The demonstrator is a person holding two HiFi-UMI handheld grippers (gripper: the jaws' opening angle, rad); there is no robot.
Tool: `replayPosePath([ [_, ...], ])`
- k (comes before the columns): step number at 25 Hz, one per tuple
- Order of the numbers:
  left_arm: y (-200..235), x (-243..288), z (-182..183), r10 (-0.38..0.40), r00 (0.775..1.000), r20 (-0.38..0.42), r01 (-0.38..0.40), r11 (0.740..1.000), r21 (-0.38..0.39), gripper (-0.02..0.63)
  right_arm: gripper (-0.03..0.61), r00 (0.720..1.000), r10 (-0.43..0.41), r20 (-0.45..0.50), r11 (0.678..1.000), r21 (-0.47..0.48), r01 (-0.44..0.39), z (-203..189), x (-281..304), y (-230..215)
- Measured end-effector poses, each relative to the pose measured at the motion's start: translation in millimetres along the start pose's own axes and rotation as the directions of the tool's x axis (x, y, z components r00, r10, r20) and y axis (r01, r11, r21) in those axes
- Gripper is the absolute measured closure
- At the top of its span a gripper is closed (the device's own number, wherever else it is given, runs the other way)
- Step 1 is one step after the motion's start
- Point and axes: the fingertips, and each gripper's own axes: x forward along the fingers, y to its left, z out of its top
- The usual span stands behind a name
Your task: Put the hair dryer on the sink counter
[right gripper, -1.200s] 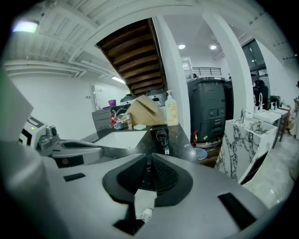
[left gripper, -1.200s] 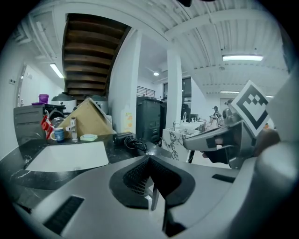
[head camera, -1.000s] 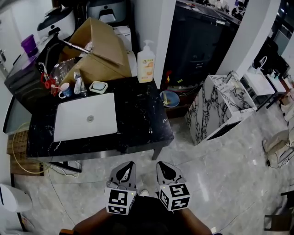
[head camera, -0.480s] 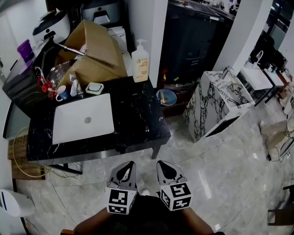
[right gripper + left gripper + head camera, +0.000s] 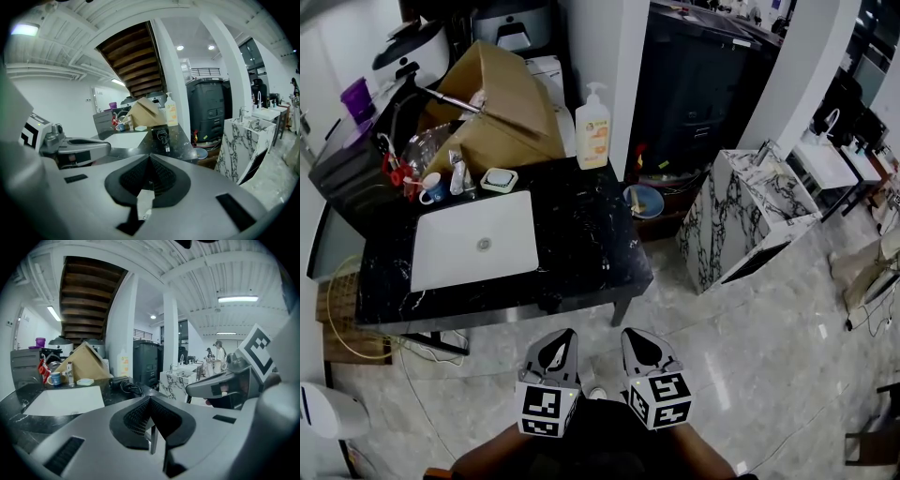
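The hair dryer (image 5: 161,131) is black with a coiled cord and lies on the black marble sink counter (image 5: 581,248), to the right of the white basin (image 5: 475,242). The left gripper view shows this hair dryer (image 5: 123,382) beyond the basin's corner. In the head view it is lost against the dark stone. My left gripper (image 5: 555,352) and right gripper (image 5: 640,350) hang side by side close to my body, well short of the counter's front edge. Both are shut with nothing between the jaws (image 5: 150,400) (image 5: 150,157).
At the counter's back stand a soap bottle (image 5: 593,117), a cardboard box (image 5: 502,103), a mug (image 5: 431,187) and a soap dish (image 5: 500,178). A blue bowl (image 5: 645,201) sits low beside the counter. A marble pedestal (image 5: 750,220) stands to the right on the tiled floor.
The head view has swayed slightly. Both grippers keep the same place and stay closed.
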Motion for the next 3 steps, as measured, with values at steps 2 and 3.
replayPosePath([
  [2, 2.6, -2.0, 1.4, -0.001, 1.000, 0.000, 0.001, 1.000, 0.002, 0.606, 0.565, 1.000, -0.001, 0.000, 1.000, 0.001, 0.001, 0.3, 1.1, 2.3],
  [3, 3.8, -3.0, 2.3, -0.002, 1.000, 0.001, 0.002, 1.000, 0.004, 0.606, 0.565, 1.000, -0.001, 0.001, 1.000, 0.002, 0.001, 0.5, 1.7, 3.5],
])
